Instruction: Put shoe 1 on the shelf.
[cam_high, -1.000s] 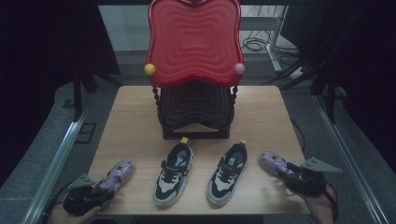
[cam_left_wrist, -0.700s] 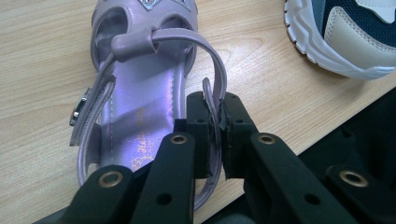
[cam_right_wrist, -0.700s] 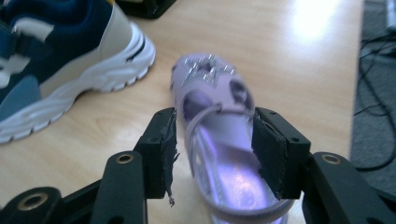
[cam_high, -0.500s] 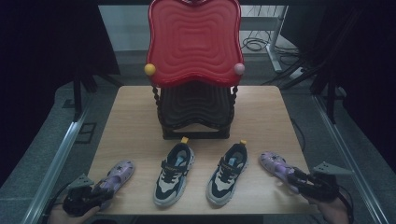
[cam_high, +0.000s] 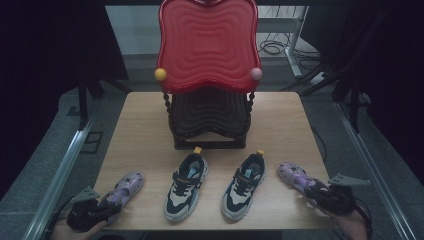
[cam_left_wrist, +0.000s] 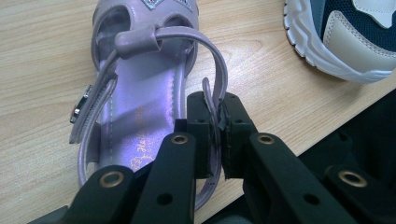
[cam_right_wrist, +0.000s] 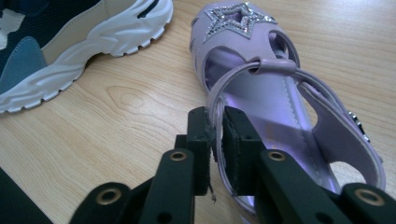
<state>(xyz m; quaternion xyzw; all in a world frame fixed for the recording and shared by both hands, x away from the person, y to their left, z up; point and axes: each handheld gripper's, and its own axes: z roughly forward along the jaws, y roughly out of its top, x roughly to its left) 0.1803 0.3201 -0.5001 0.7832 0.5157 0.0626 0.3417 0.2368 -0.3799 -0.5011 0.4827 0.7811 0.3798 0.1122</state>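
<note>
Fingers (cam_left_wrist: 232, 135) over sandal (cam_left_wrist: 140, 93) heel strap

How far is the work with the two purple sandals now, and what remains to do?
Done: both grips look made. The left hand-held gripper pinches the heel strap of the left purple sandal; the right hand-held gripper has just closed on the right purple sandal. Both sandals lie on the table. Left: lifting them, perhaps to the rack.

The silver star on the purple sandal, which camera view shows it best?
The right gripper view: the glittery star on the right sandal is close and sharp above the jaws pinching its heel strap. The left gripper view cuts off the other sandal's star at the top edge. In the high view both sandals are too small to show it.
</note>
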